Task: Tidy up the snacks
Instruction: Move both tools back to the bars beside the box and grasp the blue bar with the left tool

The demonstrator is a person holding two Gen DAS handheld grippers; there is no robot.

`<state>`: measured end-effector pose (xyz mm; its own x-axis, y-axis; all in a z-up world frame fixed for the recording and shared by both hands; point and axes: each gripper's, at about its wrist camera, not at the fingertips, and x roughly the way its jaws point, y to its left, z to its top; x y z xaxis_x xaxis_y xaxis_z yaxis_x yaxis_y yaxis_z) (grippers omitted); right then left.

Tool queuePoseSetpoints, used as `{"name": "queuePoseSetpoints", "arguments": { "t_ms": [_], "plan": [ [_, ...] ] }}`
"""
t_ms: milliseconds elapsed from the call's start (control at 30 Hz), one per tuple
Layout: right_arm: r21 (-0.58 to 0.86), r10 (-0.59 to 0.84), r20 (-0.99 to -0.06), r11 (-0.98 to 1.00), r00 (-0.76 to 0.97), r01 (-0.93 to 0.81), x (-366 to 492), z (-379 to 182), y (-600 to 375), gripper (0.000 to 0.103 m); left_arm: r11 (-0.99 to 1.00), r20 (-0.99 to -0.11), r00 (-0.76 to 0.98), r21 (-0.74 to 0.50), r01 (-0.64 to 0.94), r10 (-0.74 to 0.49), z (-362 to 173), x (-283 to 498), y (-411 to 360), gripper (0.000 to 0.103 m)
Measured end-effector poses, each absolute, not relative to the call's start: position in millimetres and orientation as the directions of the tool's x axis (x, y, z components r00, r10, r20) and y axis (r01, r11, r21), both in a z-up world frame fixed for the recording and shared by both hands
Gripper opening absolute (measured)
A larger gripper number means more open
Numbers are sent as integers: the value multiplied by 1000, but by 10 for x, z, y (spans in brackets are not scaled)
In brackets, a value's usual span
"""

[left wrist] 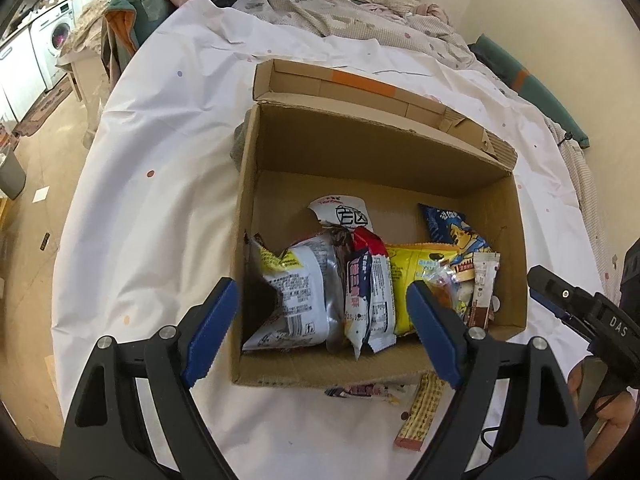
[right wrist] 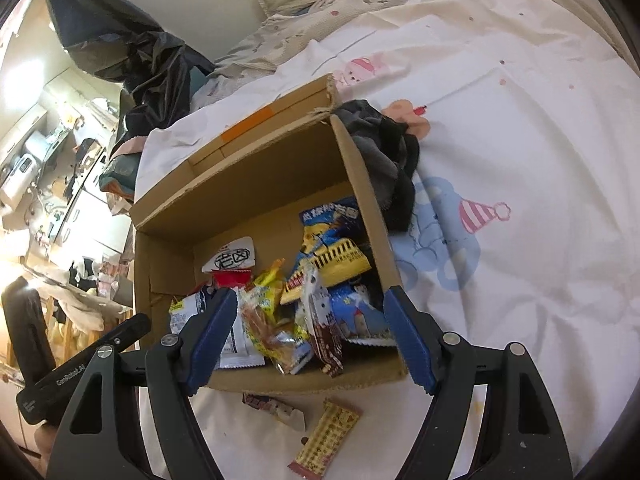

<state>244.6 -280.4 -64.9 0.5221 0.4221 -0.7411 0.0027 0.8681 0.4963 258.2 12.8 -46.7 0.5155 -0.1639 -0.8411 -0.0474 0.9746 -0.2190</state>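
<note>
Your two tools hang over a bed with a white sheet. Just ahead of both tools sits an open cardboard box full of snack packs. A big white snack bag lies between the fingers of your left tool, but nothing touches it. Your right tool is wide open and empty too. A small yellow snack bar lies on the sheet, outside the box, right under your right tool.
</note>
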Motion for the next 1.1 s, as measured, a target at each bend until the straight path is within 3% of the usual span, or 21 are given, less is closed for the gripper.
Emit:
{"name": "queuePoseSetpoints", "arguments": {
  "t_ms": [467,767,900,1067,1100],
  "plan": [
    [470,383,-785,880,487,66,1870,-696,-2845,78,954,-864,472,-266,-140,-172,-632,1934,16,83],
    [566,443,-790,791,423,231,1728,-1000,-3171,78,855,-914,358,-334,-398,-191,-1308,1991,-277,82],
    [601,472,-779,749,413,278,1721,-1078,-3297,78,768,-929,336,-326,-551,-153,-1564,1979,-380,67],
    [632,499,-762,711,412,308,1714,-1112,-3389,78,786,-946,316,-249,-566,-72,-1654,2060,-578,66],
    [628,495,-764,716,413,305,1726,-1104,-3390,78,799,-948,310,-240,-551,-71,-1661,2088,-621,58]
  ]
}}
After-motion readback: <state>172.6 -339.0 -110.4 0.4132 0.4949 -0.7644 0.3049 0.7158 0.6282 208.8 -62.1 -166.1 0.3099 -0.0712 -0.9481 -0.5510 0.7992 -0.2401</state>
